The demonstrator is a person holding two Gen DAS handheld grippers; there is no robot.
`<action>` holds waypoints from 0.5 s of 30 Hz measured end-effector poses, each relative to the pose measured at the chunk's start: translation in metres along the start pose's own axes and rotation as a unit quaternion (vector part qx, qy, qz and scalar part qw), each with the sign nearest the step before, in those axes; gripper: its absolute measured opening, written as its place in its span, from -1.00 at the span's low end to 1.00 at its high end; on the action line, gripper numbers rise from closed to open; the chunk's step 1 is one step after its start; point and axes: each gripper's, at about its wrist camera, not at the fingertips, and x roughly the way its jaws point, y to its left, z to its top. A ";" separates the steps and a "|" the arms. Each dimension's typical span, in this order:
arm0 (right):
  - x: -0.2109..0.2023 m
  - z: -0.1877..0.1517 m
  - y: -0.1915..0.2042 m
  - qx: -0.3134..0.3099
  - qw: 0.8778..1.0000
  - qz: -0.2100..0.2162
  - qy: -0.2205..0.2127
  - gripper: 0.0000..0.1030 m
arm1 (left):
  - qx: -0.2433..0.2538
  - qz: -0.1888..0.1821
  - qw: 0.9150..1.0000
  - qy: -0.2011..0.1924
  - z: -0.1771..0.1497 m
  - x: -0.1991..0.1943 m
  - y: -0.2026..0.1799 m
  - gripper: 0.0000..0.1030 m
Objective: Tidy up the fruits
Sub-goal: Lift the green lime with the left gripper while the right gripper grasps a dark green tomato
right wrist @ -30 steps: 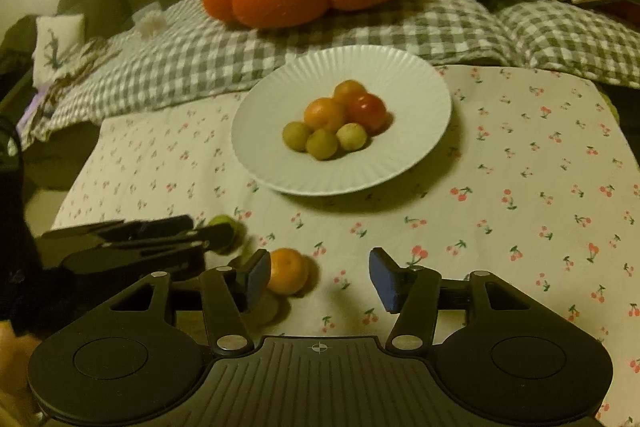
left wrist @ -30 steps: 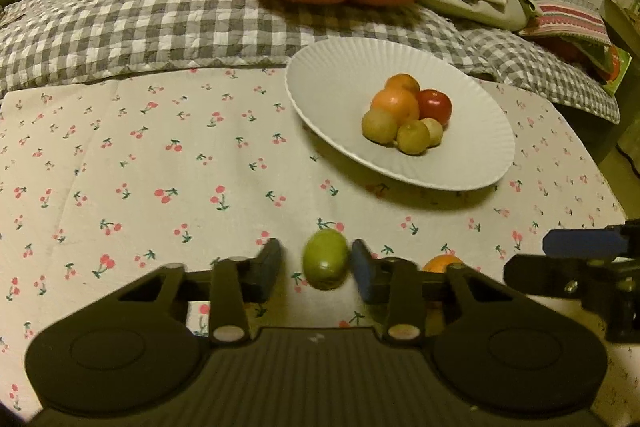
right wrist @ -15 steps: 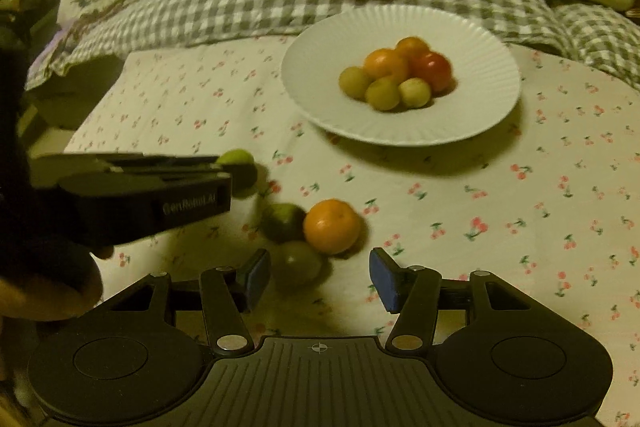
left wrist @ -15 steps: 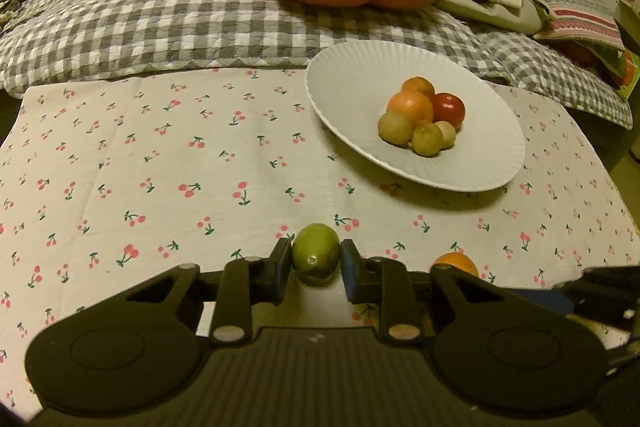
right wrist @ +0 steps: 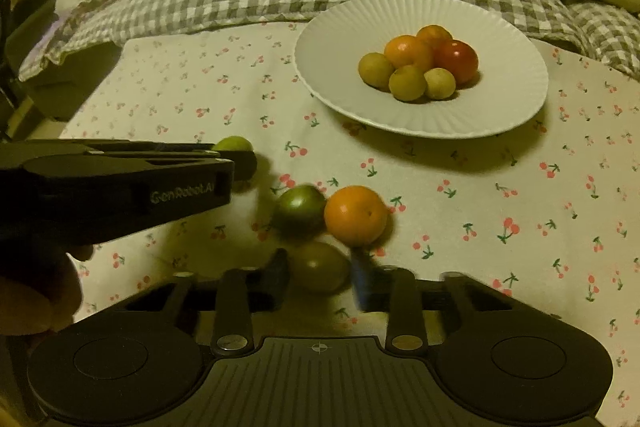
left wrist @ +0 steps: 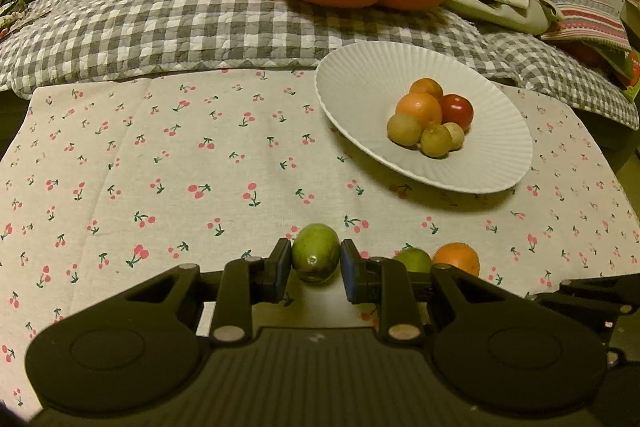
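Our left gripper (left wrist: 316, 263) has its jaws closed on a green fruit (left wrist: 315, 253) near the tablecloth's (left wrist: 160, 167) front edge. Our right gripper's (right wrist: 320, 277) jaws have just been closing around a darker green fruit (right wrist: 320, 265); we judge them gripping it. We are mid-pickup with both. Next we must lift and carry each to the white plate (left wrist: 360, 75) toward the far right corner, clearing the orange (right wrist: 355, 215).

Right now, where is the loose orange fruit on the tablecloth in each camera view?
Left wrist view: the loose orange fruit sits low and right of centre, partly hidden behind the left tool's right finger.
Right wrist view: it lies near the middle, beside a green fruit.
Shared landmark: the white plate of fruit beyond it.
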 end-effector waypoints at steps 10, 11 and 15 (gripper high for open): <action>-0.019 0.005 -0.002 0.003 1.000 0.011 -0.022 -0.43 | 0.001 0.000 1.000 -0.003 0.001 -0.001 -0.001 -0.52; -0.021 0.005 -0.004 0.006 1.000 0.012 -0.024 -0.44 | 0.001 0.000 1.000 -0.003 0.001 -0.001 -0.001 -0.52; -0.028 0.009 -0.011 0.018 0.999 0.013 -0.033 -0.44 | 0.001 0.001 1.000 -0.005 0.001 -0.002 -0.001 -0.52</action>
